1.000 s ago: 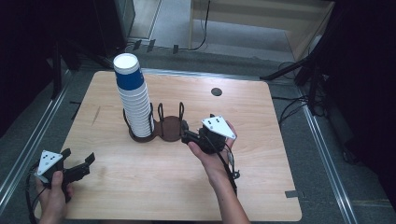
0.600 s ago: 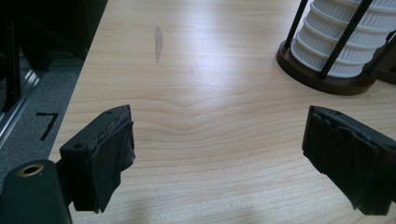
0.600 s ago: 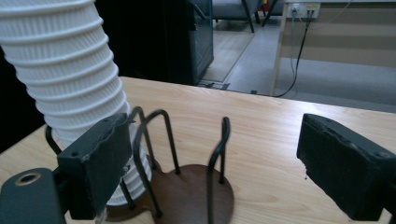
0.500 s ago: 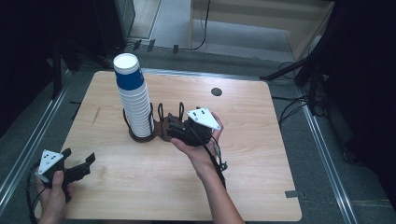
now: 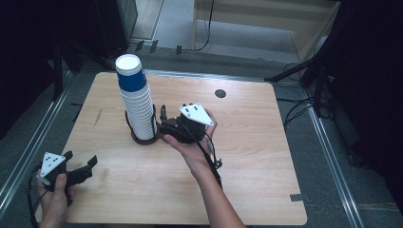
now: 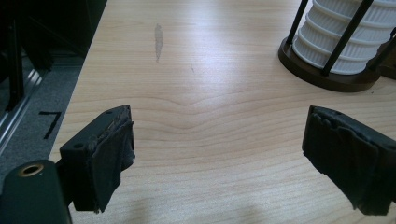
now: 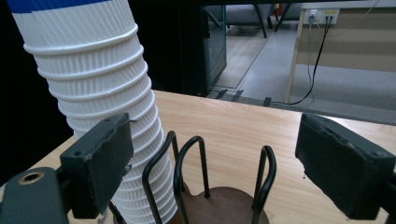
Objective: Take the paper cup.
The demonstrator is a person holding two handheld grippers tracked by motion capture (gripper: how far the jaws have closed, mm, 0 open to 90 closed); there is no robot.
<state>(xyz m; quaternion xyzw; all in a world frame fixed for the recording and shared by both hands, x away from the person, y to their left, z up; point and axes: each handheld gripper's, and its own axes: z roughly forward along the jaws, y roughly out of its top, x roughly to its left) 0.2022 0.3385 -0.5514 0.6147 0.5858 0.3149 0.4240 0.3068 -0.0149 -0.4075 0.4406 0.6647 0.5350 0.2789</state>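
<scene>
Pale wood-grain table (image 5: 247, 156) is seen on a grey floor, with dark surroundings to both sides.

Landmark: the cup holder (image 5: 145, 135), a dark round base with thin black wire loops, standing left of centre on the table. 2 bays are counted. The left bay carries 1 tall stack of cups (image 5: 135, 102); the right bay (image 7: 224, 205) is seen bare in the right gripper view, brown base visible between its wire loops.

Cup stack: white ribbed paper cups nested mouth down, leaning slightly, rims forming evenly spaced rings. The topmost cup (image 5: 129, 71) is marked with a broad blue band and shows a white flat bottom. An exact cup count cannot be read; at least 10 rims are visible in the high view.

Right gripper (image 5: 164, 126): held just to the right of the holder, jaws pointed at the empty bay and the stack. Jaws are seen partly open and have just been closing a little; nothing is pressed between the pads. In the right gripper view, the left pad (image 7: 100, 163) sits in front of the lower stack; contact cannot be judged.

Left gripper (image 5: 88, 164): held near the table's front-left corner, well apart from the holder. Jaws are seen spread wide, with only bare table between the pads (image 6: 109, 158).

Counts: 2 grippers, 1 holder, 1 stack, 1 small dark round disc (image 5: 220, 93) set in the table behind and right of the holder.
</scene>
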